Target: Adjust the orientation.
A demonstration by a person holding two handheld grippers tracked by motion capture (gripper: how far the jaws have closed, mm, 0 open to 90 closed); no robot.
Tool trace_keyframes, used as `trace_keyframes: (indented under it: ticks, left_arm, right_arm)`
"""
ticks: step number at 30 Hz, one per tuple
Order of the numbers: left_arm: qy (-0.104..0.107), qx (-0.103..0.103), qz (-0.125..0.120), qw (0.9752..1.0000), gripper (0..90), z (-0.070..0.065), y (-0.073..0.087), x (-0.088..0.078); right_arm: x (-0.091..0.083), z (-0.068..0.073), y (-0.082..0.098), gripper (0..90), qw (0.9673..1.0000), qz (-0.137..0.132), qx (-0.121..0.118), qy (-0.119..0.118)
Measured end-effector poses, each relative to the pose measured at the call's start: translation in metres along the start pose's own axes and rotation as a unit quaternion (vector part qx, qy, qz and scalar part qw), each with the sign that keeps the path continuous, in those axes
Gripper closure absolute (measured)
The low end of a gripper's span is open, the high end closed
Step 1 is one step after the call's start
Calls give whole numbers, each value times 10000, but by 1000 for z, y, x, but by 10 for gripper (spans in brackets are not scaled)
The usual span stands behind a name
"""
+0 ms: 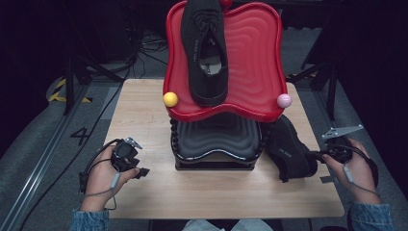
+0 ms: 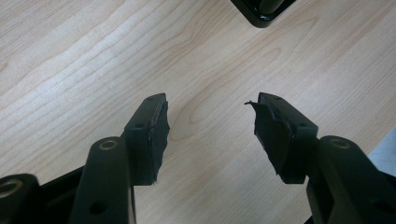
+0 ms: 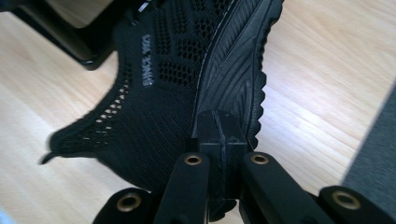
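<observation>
Right of the two-tier rack (image 1: 214,159), on the table (image 1: 144,110), a black shoe (image 1: 288,151) lies, long axis running away from the person. Right hand-held gripper (image 1: 320,155) clenched on its heel end. Left hand-held gripper (image 1: 142,172) released, well apart, left of rack.

Black shoe (image 1: 290,150) tilted on table, other (image 1: 206,48) atop red tray (image 1: 255,53).
</observation>
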State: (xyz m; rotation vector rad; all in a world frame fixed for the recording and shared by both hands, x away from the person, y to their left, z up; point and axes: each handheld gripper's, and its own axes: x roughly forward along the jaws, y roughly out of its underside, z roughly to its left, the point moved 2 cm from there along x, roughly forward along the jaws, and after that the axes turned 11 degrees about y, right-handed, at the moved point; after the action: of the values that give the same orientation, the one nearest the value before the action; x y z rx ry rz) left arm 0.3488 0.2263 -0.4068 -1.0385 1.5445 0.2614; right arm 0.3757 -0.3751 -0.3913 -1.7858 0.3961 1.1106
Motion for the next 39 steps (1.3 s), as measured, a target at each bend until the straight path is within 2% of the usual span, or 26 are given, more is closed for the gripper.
trace_keyframes:
  ticks: [3, 4, 10, 13, 16, 21, 22, 23, 25, 28, 32, 36, 39]
  left_arm:
    - [28, -81, 13, 10000, 452, -1, 3, 0]
    - [-2, -24, -1, 10000, 451, 1, 3, 0]
    - [52, -96, 40, 9999, 449, -1, 3, 2]
    - [39, -55, 45, 10000, 447, 0, 3, 2]
    - [19, -11, 46, 10000, 447, 0, 3, 2]
    - [67, -75, 25, 9999, 447, 0, 3, 2]
    - [69, -81, 25, 9999, 447, 0, 3, 2]
    - [75, -101, 23, 9999, 447, 0, 3, 2]
    - [111, -49, -3, 9999, 447, 0, 3, 2]
    - [122, 6, -19, 9999, 447, 0, 2, 1]
    - [148, -39, -18, 9999, 447, 0, 2, 2]
    - [154, -68, -5, 9999, 447, 0, 1, 2]
    - [151, 16, -9, 9999, 447, 0, 0, 3]
  right_arm:
    - [0, -6, 1, 900, 9999, -3, 83, 77]
    - [0, -9, 2, 900, 9999, 40, 104, 116]
    - [1, -17, 6, 900, 9994, 12, 187, 283]
    - [1, -20, 7, 900, 9992, 28, 206, 336]
    - [3, -25, 10, 900, 9979, 113, 212, 602]
    - [-5, -29, 10, 900, 9964, -33, 262, 807]
    - [-8, -29, 10, 900, 9950, -73, 219, 974]
    - [-9, -30, 11, 900, 9923, -1, 160, 1232]
    - [-11, -31, 11, 900, 9949, -169, 269, 956]
    - [-15, -29, 10, 895, 9941, -185, 205, 1049]
    - [-31, -26, 7, 852, 9929, -385, 183, 1110]
    - [-44, -20, 5, 797, 9946, -626, 232, 798]
    - [-47, -12, 2, 752, 9965, -566, 139, 592]
